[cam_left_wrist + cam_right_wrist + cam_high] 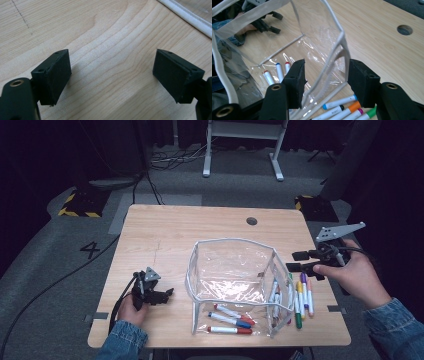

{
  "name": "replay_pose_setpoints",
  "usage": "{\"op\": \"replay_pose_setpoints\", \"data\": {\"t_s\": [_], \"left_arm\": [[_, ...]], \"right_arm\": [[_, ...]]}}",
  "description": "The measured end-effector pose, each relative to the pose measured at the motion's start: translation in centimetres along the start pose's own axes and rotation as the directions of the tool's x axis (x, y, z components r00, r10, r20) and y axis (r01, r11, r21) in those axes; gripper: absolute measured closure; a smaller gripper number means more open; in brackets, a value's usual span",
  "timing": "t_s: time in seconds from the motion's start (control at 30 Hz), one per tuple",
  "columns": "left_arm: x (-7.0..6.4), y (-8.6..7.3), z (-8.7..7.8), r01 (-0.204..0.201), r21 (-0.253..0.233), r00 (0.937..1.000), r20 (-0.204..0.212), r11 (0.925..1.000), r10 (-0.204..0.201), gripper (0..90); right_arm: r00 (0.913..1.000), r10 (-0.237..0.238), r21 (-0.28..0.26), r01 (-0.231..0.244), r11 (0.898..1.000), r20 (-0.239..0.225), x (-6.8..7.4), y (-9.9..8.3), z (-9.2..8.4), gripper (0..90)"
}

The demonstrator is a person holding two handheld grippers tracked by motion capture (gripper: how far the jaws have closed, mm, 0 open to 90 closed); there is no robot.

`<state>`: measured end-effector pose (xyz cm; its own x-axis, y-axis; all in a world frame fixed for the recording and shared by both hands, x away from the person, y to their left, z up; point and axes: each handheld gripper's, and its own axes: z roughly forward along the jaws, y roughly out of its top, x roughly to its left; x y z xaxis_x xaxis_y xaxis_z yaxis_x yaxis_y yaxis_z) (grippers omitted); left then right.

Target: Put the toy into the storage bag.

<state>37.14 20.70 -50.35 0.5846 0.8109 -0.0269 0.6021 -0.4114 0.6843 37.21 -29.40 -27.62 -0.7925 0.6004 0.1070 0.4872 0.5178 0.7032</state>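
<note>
On the wooden worktop [165, 235] stands a clear pouch [230, 270] with white piping, its mouth gaping upward. 3 markers [231, 319] lie inside along its near wall; more markers [303, 295] lie in a row just beside its right side. Above that row hangs the right tool [296, 261], its jaws wide apart and holding nothing, the pouch's corner seen between them. Near the left edge the left tool [167, 295] rests low over bare wood, jaws likewise apart and empty.
</note>
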Motion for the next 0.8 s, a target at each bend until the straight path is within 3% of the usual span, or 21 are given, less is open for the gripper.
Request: {"op": "replay_pose_setpoints", "data": {"t_s": [0.23,0.3,0.37,0.6,0.8], "left_arm": [[-0.1,0.0,0.0,0.008,0.003,0.9999,-0.012,1.0000,-0.008,14.2],[0.0,0.1,0.1,0.031,0.021,0.9992,-0.024,0.9993,-0.031,10.1],[0.0,0.1,0.3,0.048,0.033,0.9980,-0.044,0.9983,-0.046,0.0],[0.0,0.2,0.4,0.055,0.034,0.9975,-0.047,0.9979,-0.054,0.0],[-0.1,0.2,0.4,0.059,0.033,0.9971,-0.050,0.9977,-0.057,0.0]], "right_arm": [[0.9958,0.058,-0.010,-0.057,0.998,0.071,-1.7,-2.6,-1.3,47.8],[0.9923,0.075,-0.013,-0.074,0.997,0.099,-2.4,-3.6,-1.6,47.8],[0.9875,0.099,-0.014,-0.098,0.995,0.123,-3.0,-4.7,-1.7,47.8],[0.9611,0.186,-0.004,-0.189,0.982,0.204,-5.1,-8.7,-1.0,47.8],[0.9335,0.227,0.049,-0.250,0.967,0.277,-6.4,-12.7,1.7,49.4]]}}
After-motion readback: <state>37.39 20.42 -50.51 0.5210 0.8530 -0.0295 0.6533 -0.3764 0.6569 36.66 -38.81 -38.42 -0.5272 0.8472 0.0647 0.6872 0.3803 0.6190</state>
